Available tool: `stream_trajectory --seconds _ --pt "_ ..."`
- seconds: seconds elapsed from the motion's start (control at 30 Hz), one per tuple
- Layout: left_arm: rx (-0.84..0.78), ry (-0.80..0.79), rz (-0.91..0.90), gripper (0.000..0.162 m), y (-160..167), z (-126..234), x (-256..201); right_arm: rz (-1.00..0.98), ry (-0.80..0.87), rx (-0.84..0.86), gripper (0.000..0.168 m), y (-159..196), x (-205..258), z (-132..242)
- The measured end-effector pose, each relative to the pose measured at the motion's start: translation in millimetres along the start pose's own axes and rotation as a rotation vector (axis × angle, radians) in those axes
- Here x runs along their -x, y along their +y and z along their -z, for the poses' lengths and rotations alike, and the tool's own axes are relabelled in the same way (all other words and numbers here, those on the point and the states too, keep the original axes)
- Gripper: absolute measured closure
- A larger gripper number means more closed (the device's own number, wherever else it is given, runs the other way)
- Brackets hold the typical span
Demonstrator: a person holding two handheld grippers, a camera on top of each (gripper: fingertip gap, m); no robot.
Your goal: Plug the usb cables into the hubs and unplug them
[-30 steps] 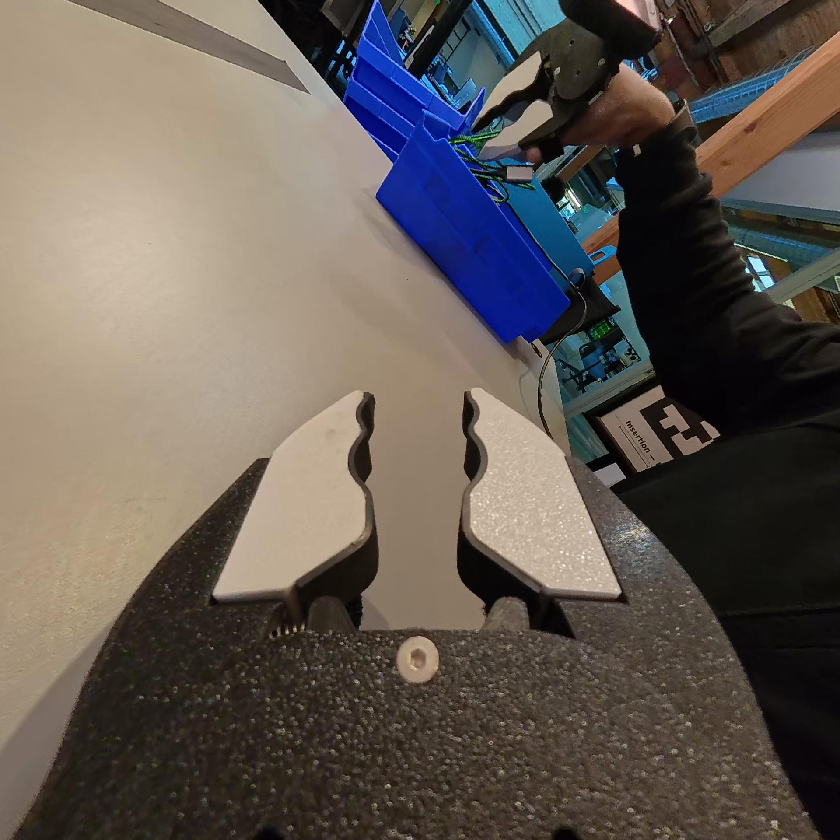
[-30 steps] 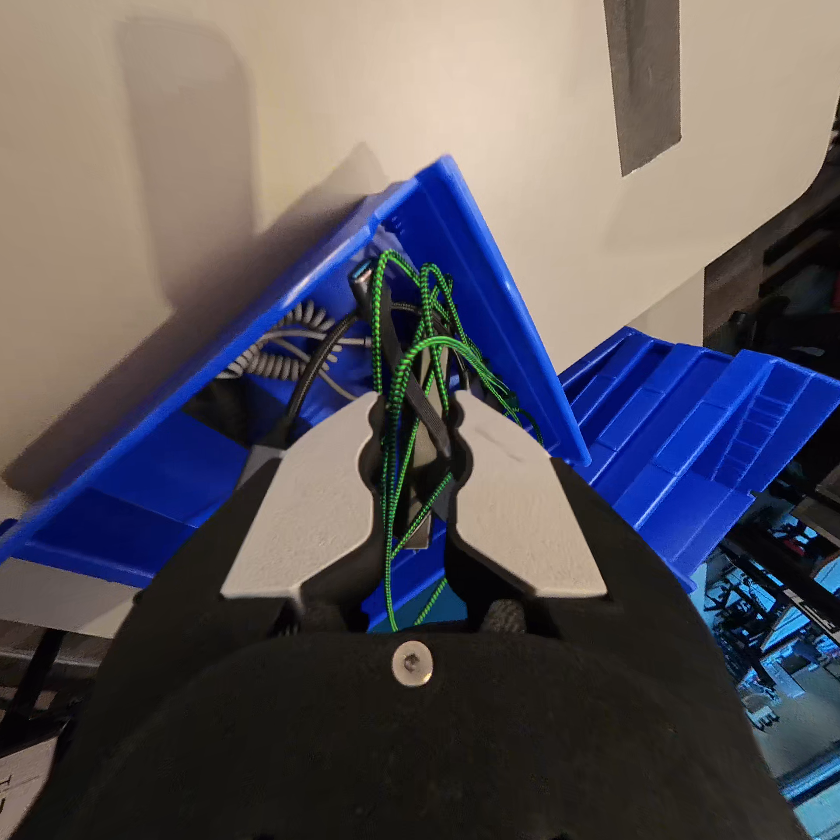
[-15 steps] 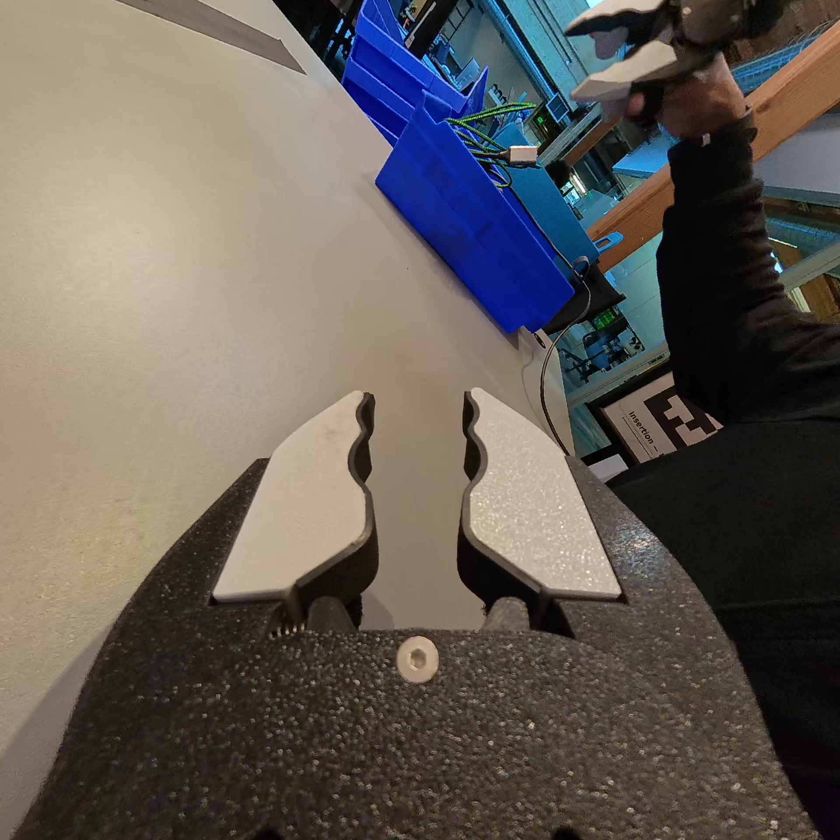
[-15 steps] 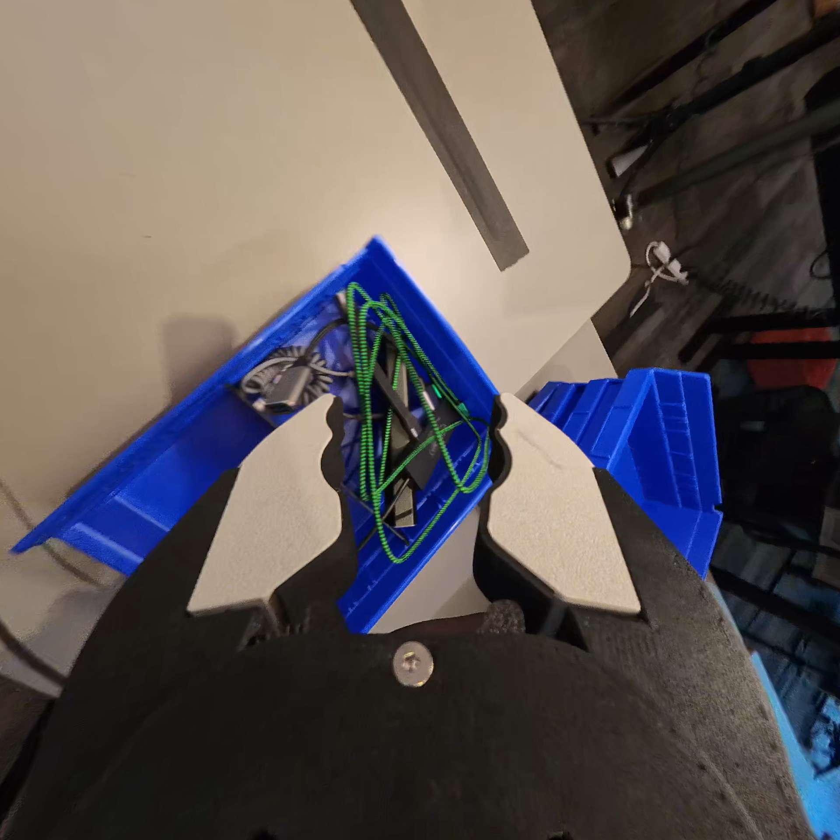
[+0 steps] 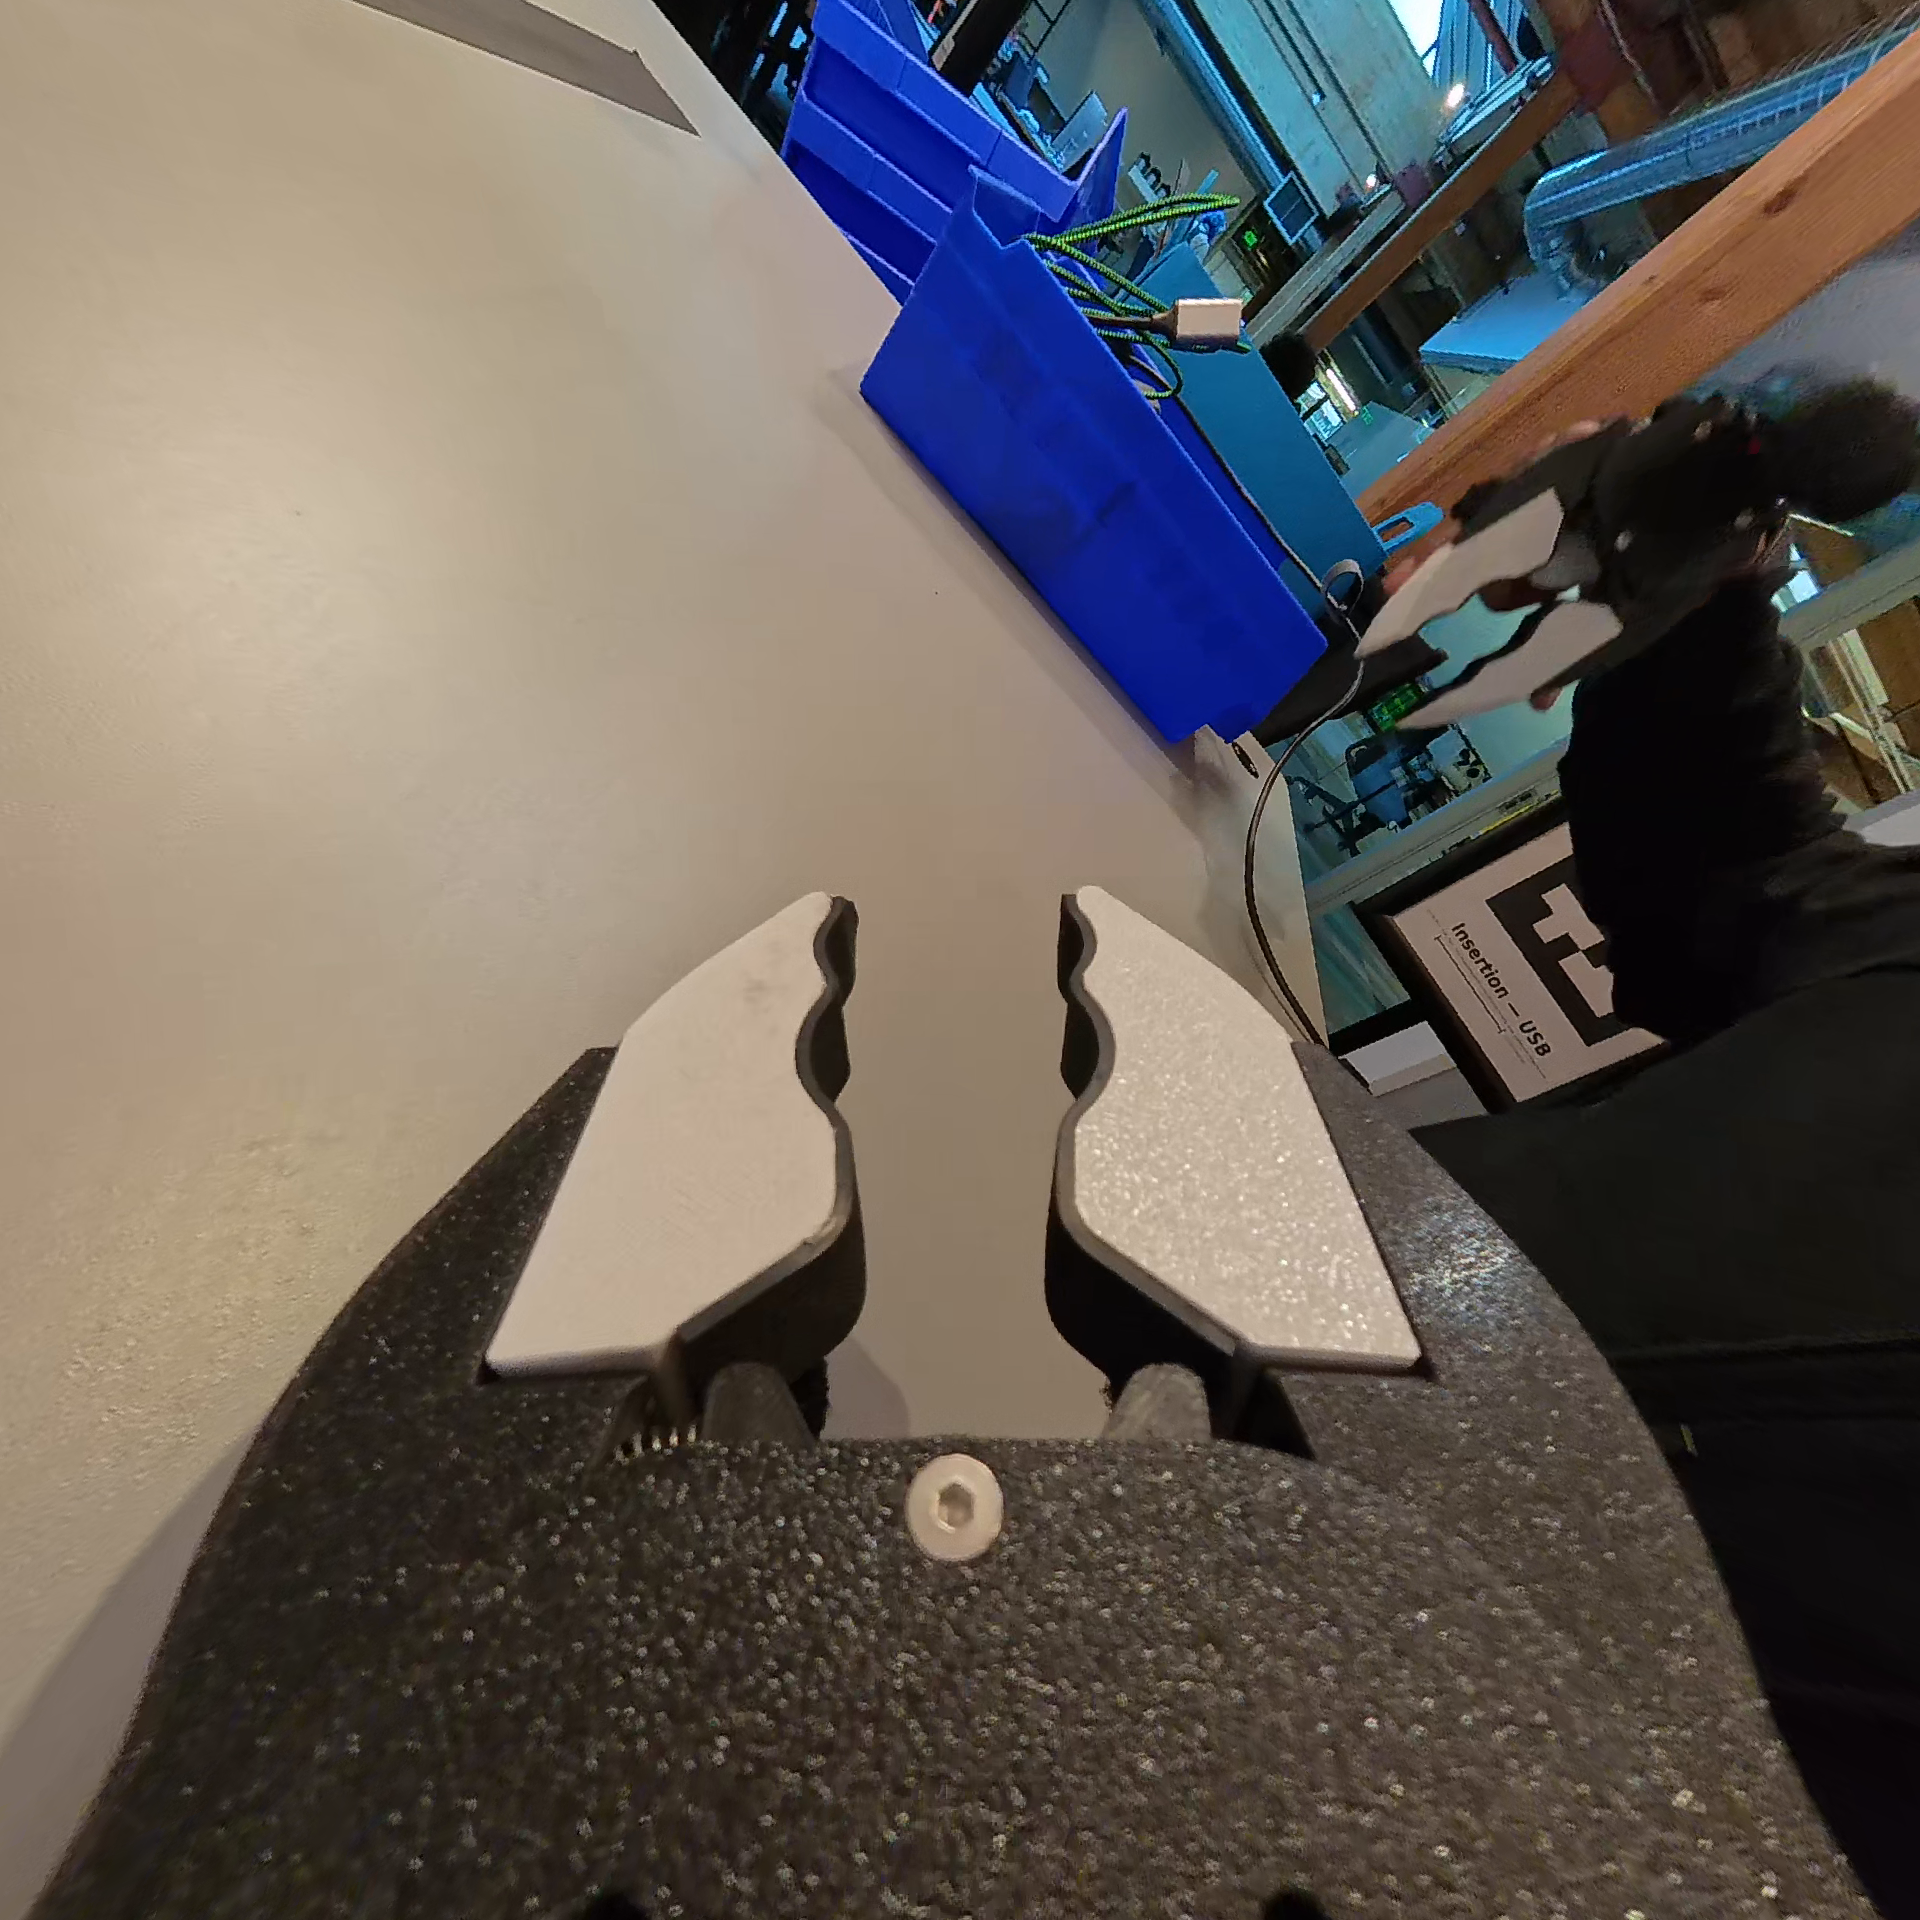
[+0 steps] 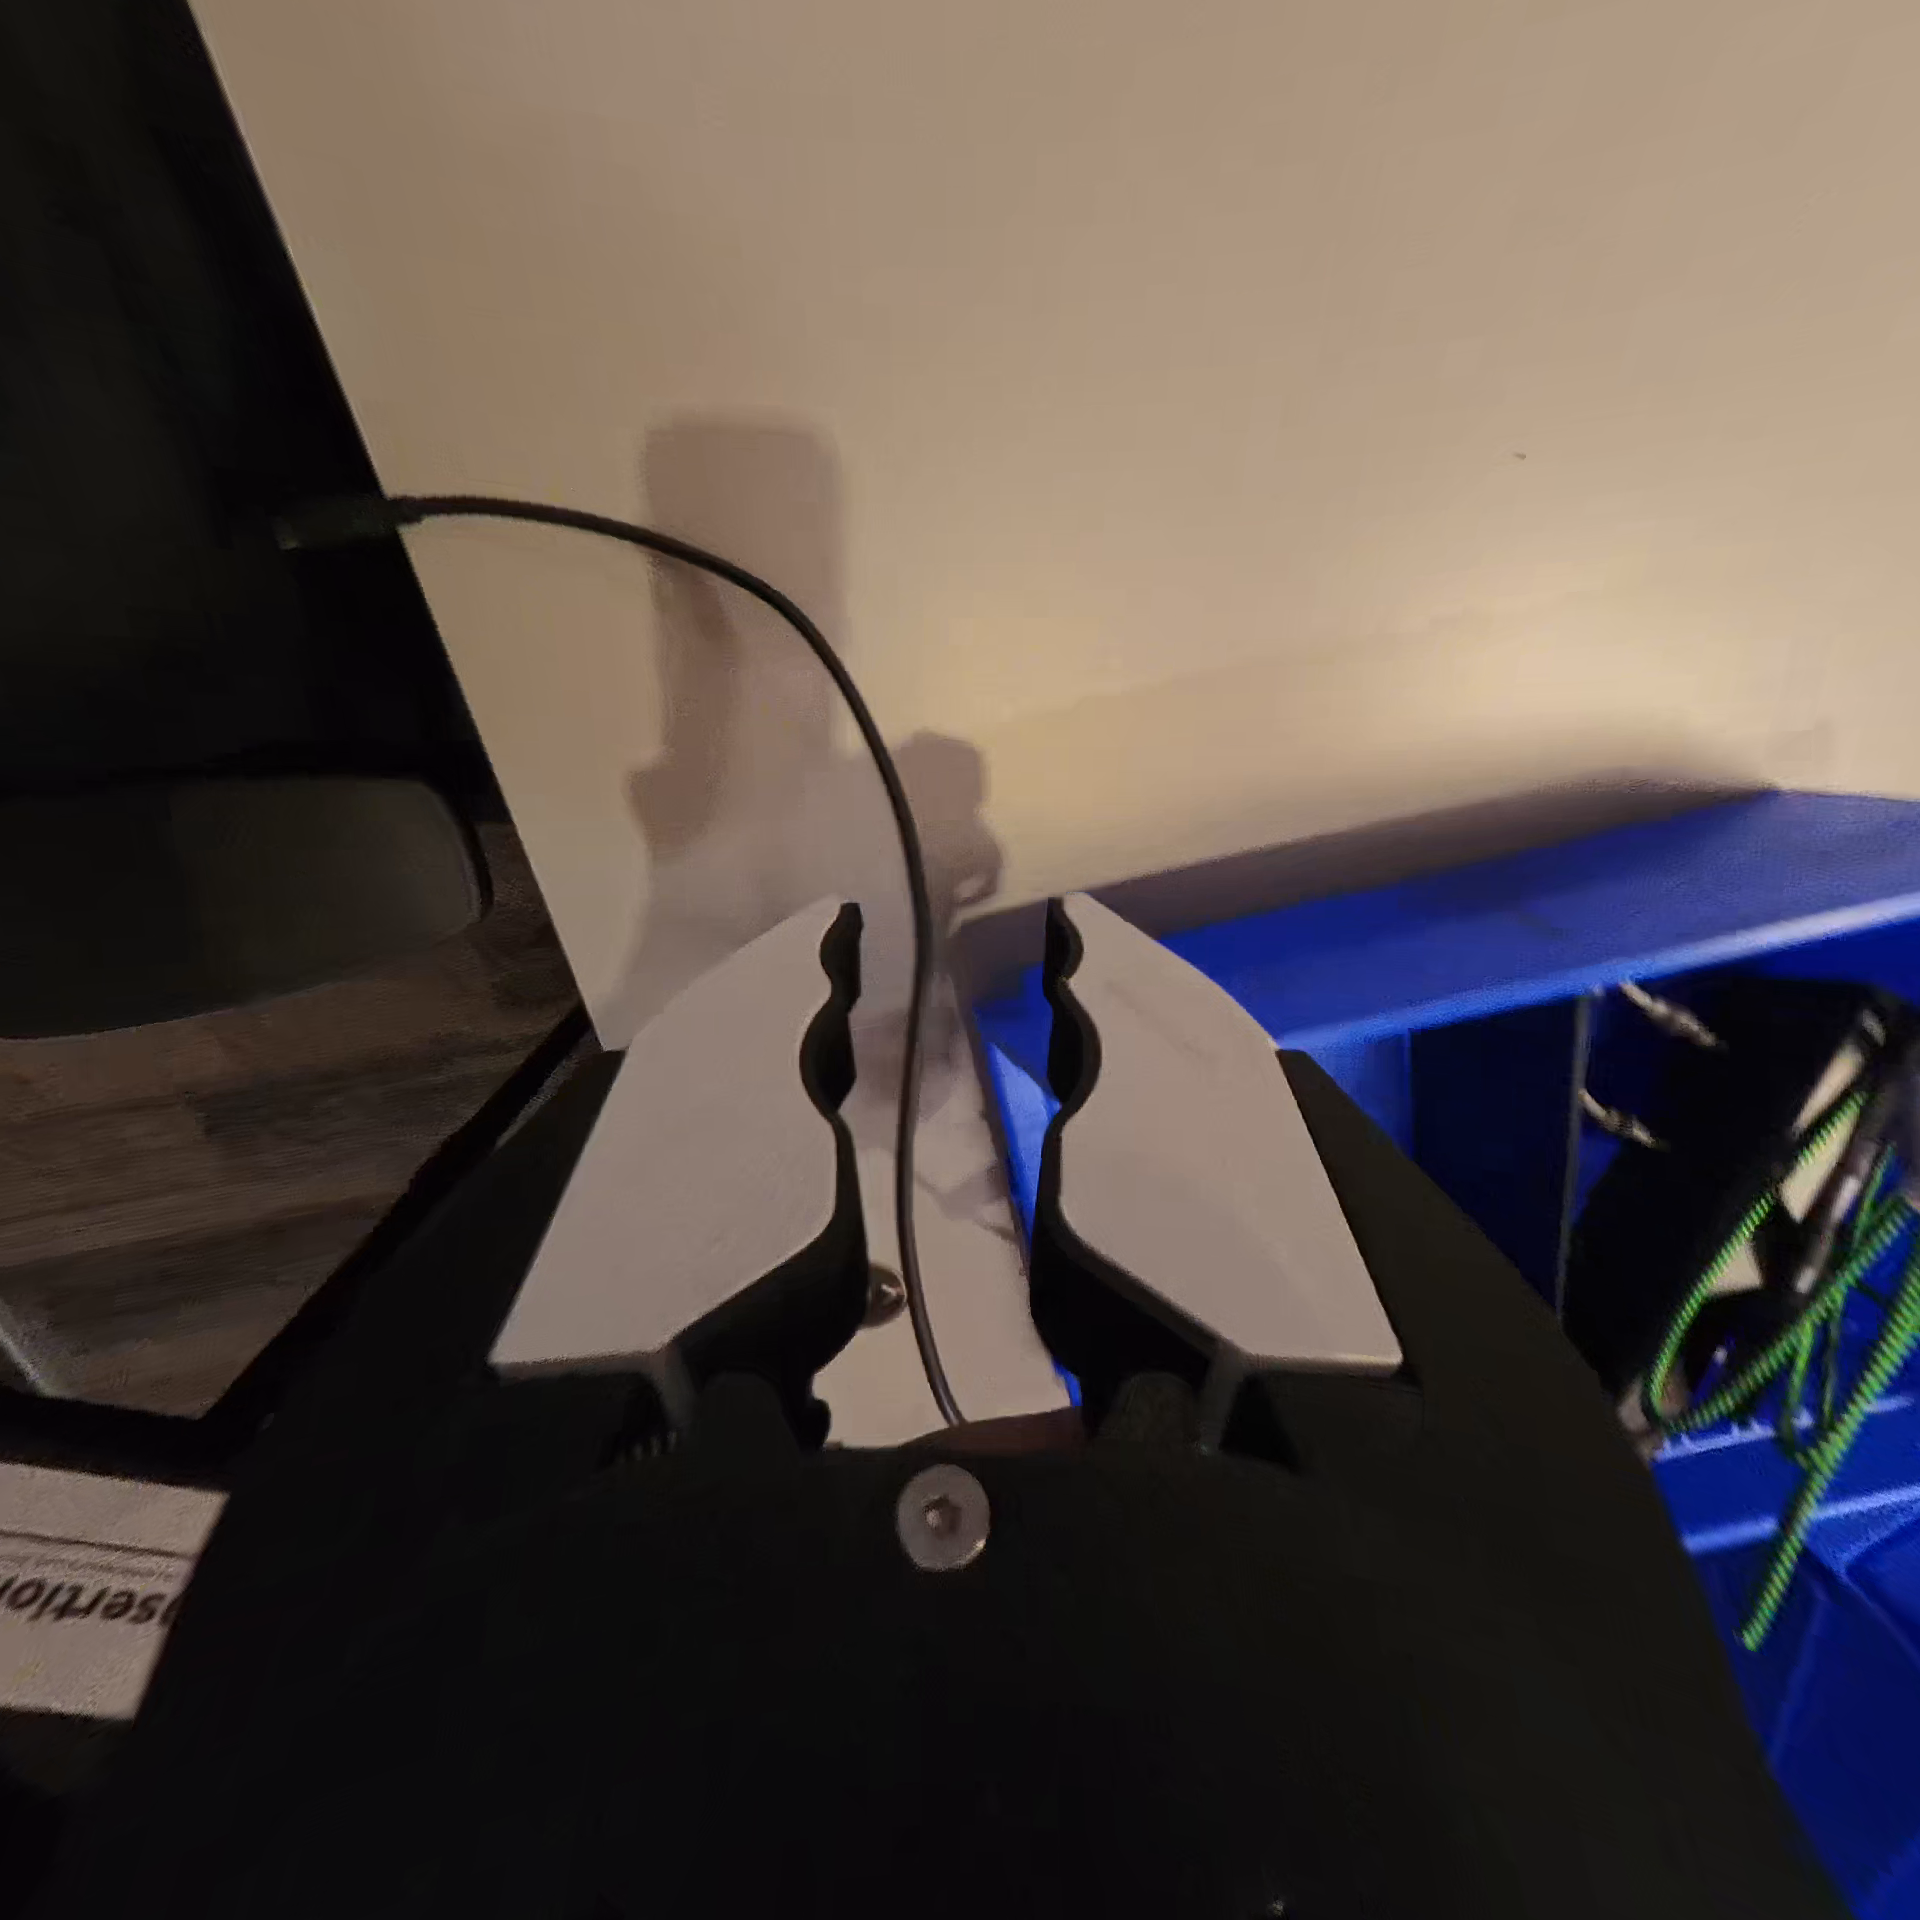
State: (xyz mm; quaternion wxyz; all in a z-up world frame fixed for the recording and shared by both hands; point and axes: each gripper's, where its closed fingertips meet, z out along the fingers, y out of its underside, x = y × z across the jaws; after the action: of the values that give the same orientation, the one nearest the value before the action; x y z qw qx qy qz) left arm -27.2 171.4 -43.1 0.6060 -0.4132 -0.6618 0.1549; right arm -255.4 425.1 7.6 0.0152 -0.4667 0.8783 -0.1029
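My left gripper (image 5: 956,914) is open and empty, low over the bare beige table (image 5: 416,623). A blue bin (image 5: 1091,499) stands ahead on the right, with a green braided USB cable (image 5: 1122,249) and its silver plug (image 5: 1205,317) sticking out of the top. My right gripper (image 5: 1455,634) is open and empty by the bin's near end. In the right wrist view, the right gripper (image 6: 951,920) frames a thin black cable (image 6: 904,935) that runs behind the gap. The blue bin (image 6: 1455,935) with the green cable (image 6: 1818,1351) lies to its right.
More blue bins (image 5: 883,135) stand at the far end of the table. The thin black cable (image 5: 1262,862) hangs over the table's edge by a printed sign (image 5: 1507,977). A person's black sleeve (image 5: 1714,831) fills the right side. The table's edge (image 6: 416,582) is at the left. One gripper's finger ends stand about 35 cm off the other's.
My right gripper opened and let the green cable bundle drop into the bin. It then moved down to the bin's near end by the table's edge. My left gripper has not moved.
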Motion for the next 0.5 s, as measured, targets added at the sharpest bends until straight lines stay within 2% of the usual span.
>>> stream_trajectory --seconds 0.23,0.43,0.5 --pt "-0.005 -0.001 0.001 0.125 -0.3 0.9 -0.3 0.098 0.113 0.242 0.134 26.9 11.8 -64.9" --pt "0.0 -0.008 -0.003 0.125 0.7 0.6 -0.4 0.108 0.105 0.34 0.168 45.3 18.1 -85.2" --pt "0.001 -0.009 0.0 0.125 0.8 0.9 -0.1 0.103 0.104 0.37 0.168 51.8 16.8 -85.6"
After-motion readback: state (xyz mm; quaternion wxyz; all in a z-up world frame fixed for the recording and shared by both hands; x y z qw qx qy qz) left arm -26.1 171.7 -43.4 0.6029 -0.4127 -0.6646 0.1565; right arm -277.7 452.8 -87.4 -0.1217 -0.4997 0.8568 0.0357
